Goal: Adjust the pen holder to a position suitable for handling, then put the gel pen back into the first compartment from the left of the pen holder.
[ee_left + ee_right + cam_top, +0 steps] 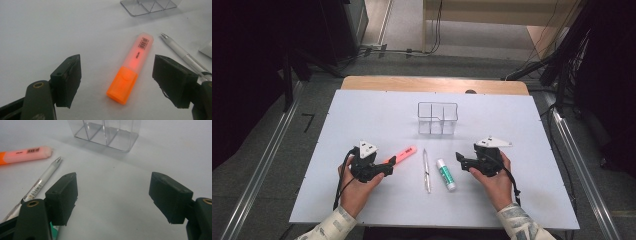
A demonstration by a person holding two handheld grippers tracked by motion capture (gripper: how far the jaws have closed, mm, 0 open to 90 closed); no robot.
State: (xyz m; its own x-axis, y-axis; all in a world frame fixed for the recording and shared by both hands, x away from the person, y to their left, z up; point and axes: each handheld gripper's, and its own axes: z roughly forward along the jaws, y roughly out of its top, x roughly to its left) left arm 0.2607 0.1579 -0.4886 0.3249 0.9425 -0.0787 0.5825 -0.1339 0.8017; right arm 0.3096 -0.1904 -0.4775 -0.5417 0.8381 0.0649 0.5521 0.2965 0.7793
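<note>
Left tongs (116, 82), jaws wide, astride orange highlighter (131, 68), seemingly without contact.

- Soft overhead light falls evenly on the white table (377, 200) in the high view, while the floor and room corners around it sink into near black
- The high view is slightly soft and grainy, fine detail smeared
- In the left gripper view the orange highlighter (131, 67) glows, its translucent body lit through; a faint shadow lies beneath it
- Both gripper views blur their own black jaws up close
- The clear organizer (105, 133) shows pale reflections and casts a soft grey shadow in the right gripper view
</note>
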